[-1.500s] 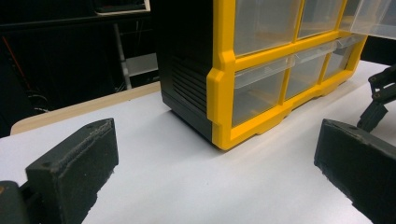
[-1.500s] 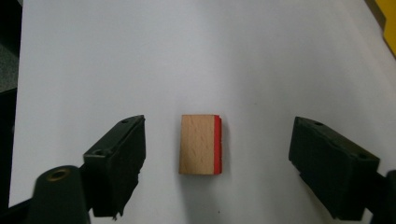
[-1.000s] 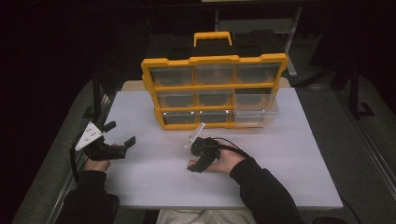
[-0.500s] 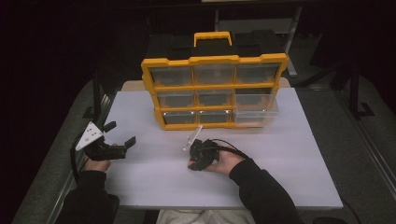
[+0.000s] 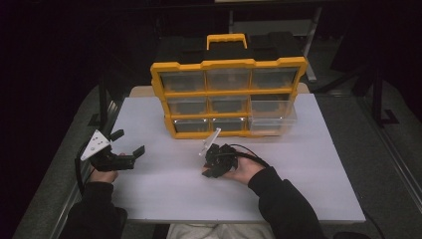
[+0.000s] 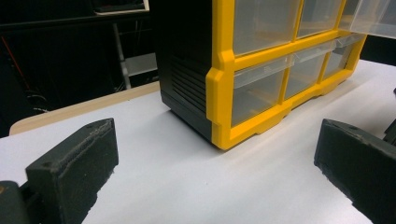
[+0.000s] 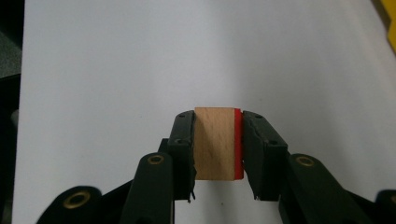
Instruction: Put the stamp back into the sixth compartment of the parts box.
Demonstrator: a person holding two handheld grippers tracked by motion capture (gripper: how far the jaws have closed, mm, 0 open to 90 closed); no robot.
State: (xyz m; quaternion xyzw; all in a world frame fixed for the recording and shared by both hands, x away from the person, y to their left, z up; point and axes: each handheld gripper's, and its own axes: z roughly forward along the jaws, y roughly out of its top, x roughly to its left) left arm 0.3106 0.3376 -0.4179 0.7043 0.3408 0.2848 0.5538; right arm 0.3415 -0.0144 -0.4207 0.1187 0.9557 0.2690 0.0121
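Wooden block (image 7: 215,143), red-faced on one side, unlabelled: clamped between right gripper (image 7: 217,144) pads; left gripper (image 6: 210,172) jaws apart, empty.

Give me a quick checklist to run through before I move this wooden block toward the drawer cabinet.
1. Right gripper shut on the wooden block, pads on both sides: ok.
2. Block sits straight between the jaws, red face against one pad: ok.
3. A drawer is open to take it: the pulled-out drawer at the right of the yellow cabinet juts forward: ok.
4. Room inside that drawer: cannot tell.
5. Left gripper open and off to the side, away from the route: ok.
6. White tabletop between block and cabinet bare: ok.
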